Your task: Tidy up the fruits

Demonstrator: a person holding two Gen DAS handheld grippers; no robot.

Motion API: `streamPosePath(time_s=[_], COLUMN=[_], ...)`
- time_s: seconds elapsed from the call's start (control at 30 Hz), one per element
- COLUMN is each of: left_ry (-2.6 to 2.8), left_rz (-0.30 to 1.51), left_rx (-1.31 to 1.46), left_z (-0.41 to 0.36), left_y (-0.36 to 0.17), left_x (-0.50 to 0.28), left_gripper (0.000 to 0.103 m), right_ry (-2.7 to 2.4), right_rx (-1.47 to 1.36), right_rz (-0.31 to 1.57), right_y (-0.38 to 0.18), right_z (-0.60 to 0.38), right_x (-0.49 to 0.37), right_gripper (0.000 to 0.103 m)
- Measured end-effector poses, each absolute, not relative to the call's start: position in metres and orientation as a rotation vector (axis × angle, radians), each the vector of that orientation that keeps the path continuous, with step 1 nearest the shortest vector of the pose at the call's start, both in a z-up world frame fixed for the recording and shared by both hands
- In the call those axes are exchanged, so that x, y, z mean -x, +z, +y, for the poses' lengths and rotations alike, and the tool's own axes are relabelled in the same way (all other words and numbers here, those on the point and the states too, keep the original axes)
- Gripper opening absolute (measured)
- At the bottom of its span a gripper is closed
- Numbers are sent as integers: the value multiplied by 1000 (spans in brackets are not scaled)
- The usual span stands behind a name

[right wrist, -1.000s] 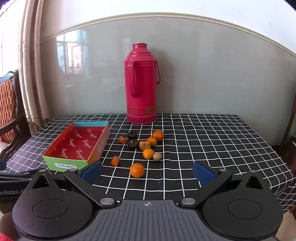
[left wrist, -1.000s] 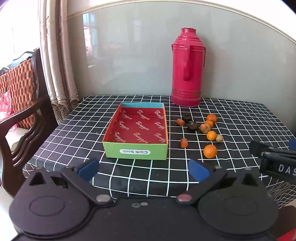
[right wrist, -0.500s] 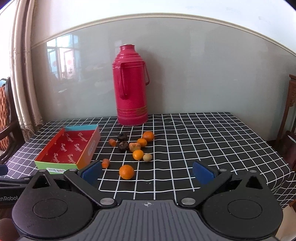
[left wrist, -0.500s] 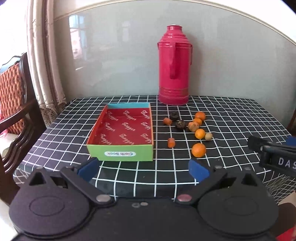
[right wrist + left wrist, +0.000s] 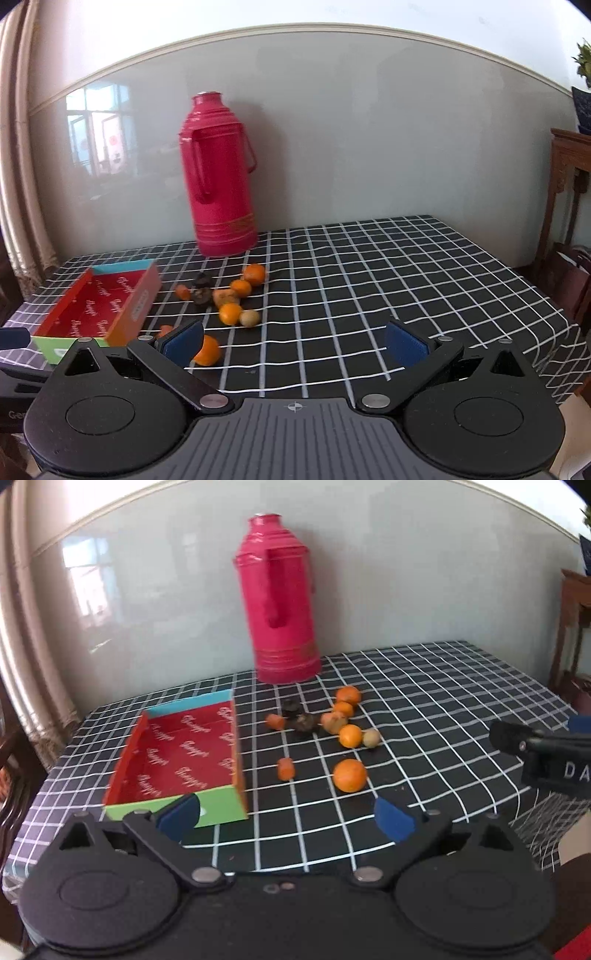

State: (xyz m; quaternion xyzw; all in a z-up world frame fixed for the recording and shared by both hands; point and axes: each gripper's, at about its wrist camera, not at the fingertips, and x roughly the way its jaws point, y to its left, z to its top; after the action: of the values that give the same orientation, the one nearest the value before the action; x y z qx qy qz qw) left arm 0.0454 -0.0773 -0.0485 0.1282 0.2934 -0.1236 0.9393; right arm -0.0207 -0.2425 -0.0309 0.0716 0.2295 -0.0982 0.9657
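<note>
Several small fruits lie loose on the black checked tablecloth: a large orange nearest me, smaller oranges, two dark fruits, orange-red pieces and a beige ball. An empty red-lined cardboard box with a green front stands left of them. My left gripper is open and empty, above the table's near edge. My right gripper is open and empty; its left pad overlaps the large orange in view. The box shows at the left of the right wrist view.
A tall red thermos stands at the back against the grey wall, behind the fruits; it also shows in the right wrist view. A wooden chair is at the left, wooden furniture at the right.
Both grippers have swung to the right and moved closer to the table, so box and fruits have shifted left and look larger. Both stay open. Nothing on the table moved.
</note>
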Motion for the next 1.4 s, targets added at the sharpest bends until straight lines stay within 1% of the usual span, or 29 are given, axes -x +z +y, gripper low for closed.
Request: streamPosePath(time_s=[0.13, 0.23, 0.27, 0.3, 0.37, 0.43, 0.53, 0.57, 0.63, 0.67, 0.7, 0.83, 0.9, 0.97, 1.13, 1.2, 1.27, 1.4], left_ry=[-279, -303, -311, -317, -324, -329, -350, -357, -370, -375, -380, -398, -411, -423, -428, -432, -432, -432], left_rz=[599, 615, 622, 631, 638, 629, 628, 631, 642, 645, 647, 655, 648, 640, 647, 644, 634, 619], left_rx=[-299, -312, -316, -320, -320, -329, -349, -350, -346, -339, -332, -307, -304, -305, -291, -282, -284, -268], left_z=[-91, -96, -98, -99, -100, -101, -105, -106, -109, -111, -112, -118, -122, -126, -133, -135, -137, -138], left_y=[-62, -72, -76, -80, -88, -94, -104, -107, -112, -115, -117, -125, -129, -132, -141, -142, -144, -145], left_x=[-57, -69, -73, -78, -85, -89, -97, -99, -106, -109, -111, -121, -124, -127, -137, -140, -142, -145], left_gripper=[91, 82, 78, 75, 75, 72, 63, 57, 55, 53, 48, 44, 39, 36, 35, 31, 29, 29], right_ry=[-228, -232, -234, -237, -242, -238, -250, -254, -264, -269, -274, -286, -292, -292, -288, -285, -281, -281], right_rx=[-160, -190, -198, -206, -217, -228, -237, -237, -234, -231, -228, -230, -227, -229, -236, -237, -243, -241], right_rz=[448, 426, 420, 416, 413, 407, 403, 402, 403, 401, 398, 382, 377, 375, 378, 376, 377, 379], right_y=[-41, -48, -50, -52, -57, -62, -69, -72, -77, -78, -81, -88, -92, -95, -100, -101, -102, -104], right_z=[-256, -268, -271, -274, -278, -282, -287, -287, -290, -291, -292, -297, -298, -299, -300, -301, -300, -299], right_x=[19, 17, 17, 16, 12, 8, 2, 0, -4, -7, -8, -16, -20, -23, -30, -30, -31, -33], right_gripper=[103, 103, 103, 103, 103, 103, 103, 103, 103, 103, 103, 103, 103, 103, 103, 103, 103, 103])
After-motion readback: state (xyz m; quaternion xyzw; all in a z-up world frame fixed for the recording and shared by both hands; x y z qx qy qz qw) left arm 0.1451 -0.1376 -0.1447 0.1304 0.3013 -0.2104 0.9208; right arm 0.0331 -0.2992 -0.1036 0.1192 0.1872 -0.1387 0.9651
